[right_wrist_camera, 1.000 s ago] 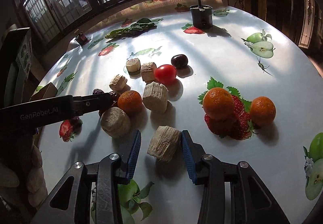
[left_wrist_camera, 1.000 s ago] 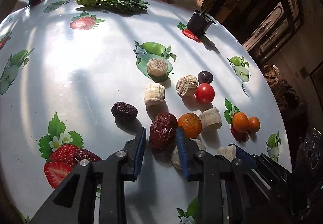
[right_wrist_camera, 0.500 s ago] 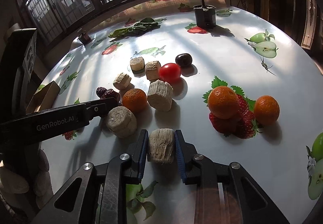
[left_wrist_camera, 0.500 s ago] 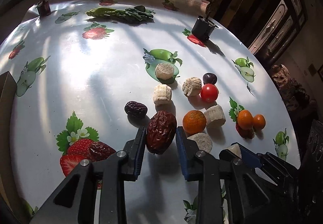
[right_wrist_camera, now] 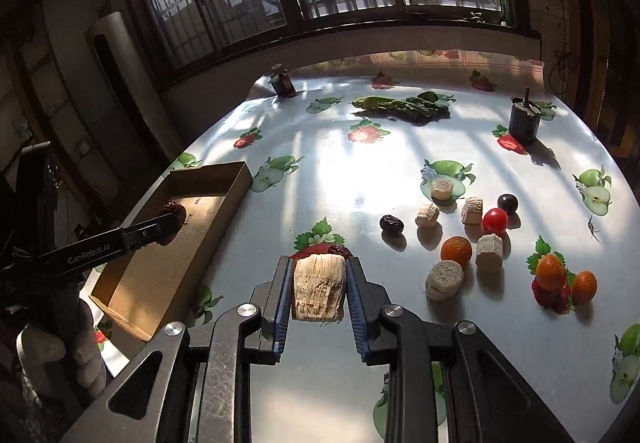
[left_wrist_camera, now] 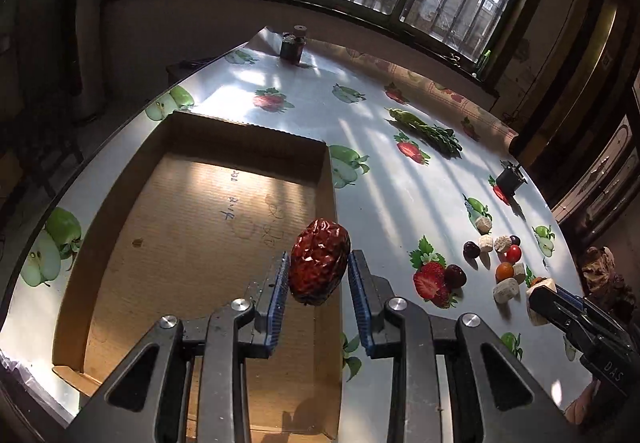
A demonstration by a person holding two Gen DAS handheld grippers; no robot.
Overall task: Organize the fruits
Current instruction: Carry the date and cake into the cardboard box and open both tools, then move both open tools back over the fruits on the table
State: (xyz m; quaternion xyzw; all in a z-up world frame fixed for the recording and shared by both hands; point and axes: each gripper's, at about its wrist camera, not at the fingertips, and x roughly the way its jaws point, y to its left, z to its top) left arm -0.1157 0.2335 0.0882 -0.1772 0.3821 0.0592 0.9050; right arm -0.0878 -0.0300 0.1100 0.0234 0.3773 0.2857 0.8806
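Note:
My left gripper (left_wrist_camera: 318, 275) is shut on a wrinkled red date (left_wrist_camera: 318, 265) and holds it above the right side of an open cardboard box (left_wrist_camera: 200, 239). My right gripper (right_wrist_camera: 318, 285) is shut on a pale banana chunk (right_wrist_camera: 318, 289) and holds it above the table, right of the box (right_wrist_camera: 168, 243). It also shows in the left wrist view (left_wrist_camera: 540, 295). Loose fruit lies on the table: banana chunks (right_wrist_camera: 444, 279), small oranges (right_wrist_camera: 456, 249), a cherry tomato (right_wrist_camera: 495, 220), a dark date (right_wrist_camera: 390, 223) and a dark grape (right_wrist_camera: 508, 202).
The table (right_wrist_camera: 360, 171) has a glossy cloth printed with fruit. Green leafy vegetables (right_wrist_camera: 400, 105) lie at the back. Two small dark pots (right_wrist_camera: 524, 121) (right_wrist_camera: 283, 83) stand near the far edge. Windows run behind the table.
Both grippers lifted their pieces off the table. The left one swung left with the date to over the box. The right one closed on the banana chunk and rose.

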